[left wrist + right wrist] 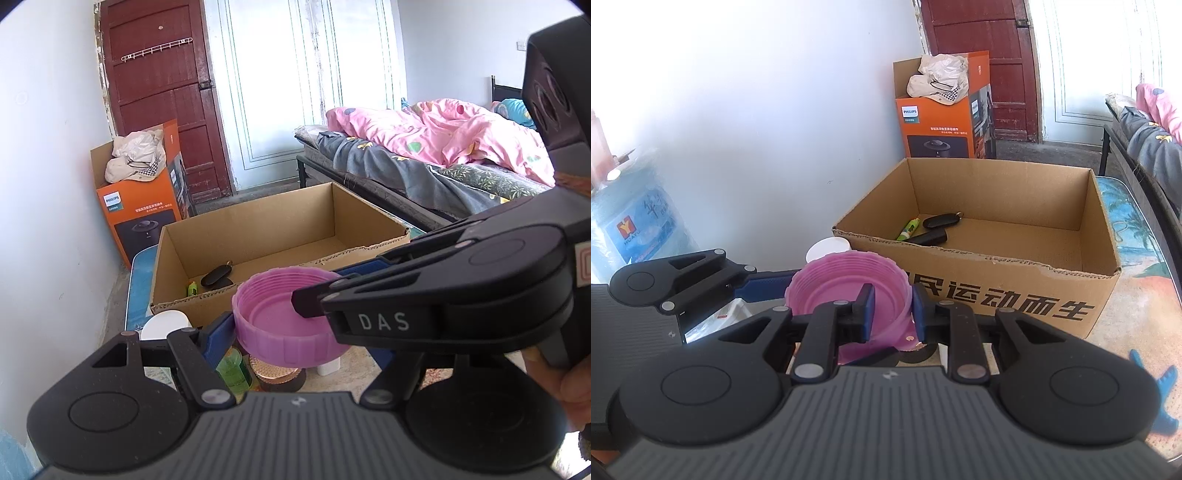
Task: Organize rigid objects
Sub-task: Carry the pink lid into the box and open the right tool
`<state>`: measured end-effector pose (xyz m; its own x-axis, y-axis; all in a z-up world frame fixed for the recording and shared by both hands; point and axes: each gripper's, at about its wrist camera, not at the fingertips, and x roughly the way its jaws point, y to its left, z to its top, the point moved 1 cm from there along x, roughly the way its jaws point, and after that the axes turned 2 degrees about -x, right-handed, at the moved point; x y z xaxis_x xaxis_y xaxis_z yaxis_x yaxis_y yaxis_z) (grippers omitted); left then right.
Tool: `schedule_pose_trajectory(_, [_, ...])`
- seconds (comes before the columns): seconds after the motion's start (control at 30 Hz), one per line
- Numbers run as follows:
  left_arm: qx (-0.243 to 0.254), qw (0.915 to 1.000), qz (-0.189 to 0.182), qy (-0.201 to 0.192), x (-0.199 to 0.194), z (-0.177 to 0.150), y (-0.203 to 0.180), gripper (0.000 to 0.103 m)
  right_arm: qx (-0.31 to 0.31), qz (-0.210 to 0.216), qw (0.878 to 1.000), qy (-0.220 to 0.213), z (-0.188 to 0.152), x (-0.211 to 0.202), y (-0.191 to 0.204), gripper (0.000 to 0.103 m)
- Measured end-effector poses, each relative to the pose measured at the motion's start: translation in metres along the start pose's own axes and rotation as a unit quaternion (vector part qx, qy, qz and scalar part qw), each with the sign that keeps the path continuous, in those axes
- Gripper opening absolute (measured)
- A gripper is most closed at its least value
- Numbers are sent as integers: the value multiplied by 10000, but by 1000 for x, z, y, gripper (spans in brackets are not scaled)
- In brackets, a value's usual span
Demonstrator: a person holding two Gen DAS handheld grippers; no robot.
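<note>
Clamping one pink lid [291, 317], both hand-held grippers.

The table [1137, 302], with a printed beach-pattern top, carried an open cardboard box [1008, 291], a white lid [164, 325], a green bottle [232, 371] and a brown jar [280, 380].

I count one purple lid [284, 321], held at 6 o'clock. I see two cardboard boxes: one open brown box [997, 273] at 12 o'clock and one orange box [938, 125] behind it. Inside the brown box I count three things: two black objects [942, 220] and one green tube [909, 229]. Under the lid I see one green bottle [232, 371] and one white round lid [164, 325]. Two grippers [892, 314] are in view.
</note>
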<state>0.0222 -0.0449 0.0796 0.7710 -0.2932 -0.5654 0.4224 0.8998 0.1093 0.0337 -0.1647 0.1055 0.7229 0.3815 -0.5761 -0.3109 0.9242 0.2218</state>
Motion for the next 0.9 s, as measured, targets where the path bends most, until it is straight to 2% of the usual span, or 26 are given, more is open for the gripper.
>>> schedule_pose_trajectory(0.43, [138, 9999, 4, -40, 27, 41, 11, 75, 49, 69, 9999, -89, 38, 19, -24, 22])
schedule_pose_trajectory(0.57, [150, 9999, -46, 2, 40, 57, 19, 75, 71, 120, 9999, -64, 55, 26, -36, 22])
schedule_pose_trajectory(0.9, [234, 9996, 94, 138, 77, 97, 31, 75, 321, 345, 9988, 92, 101, 55, -70, 22])
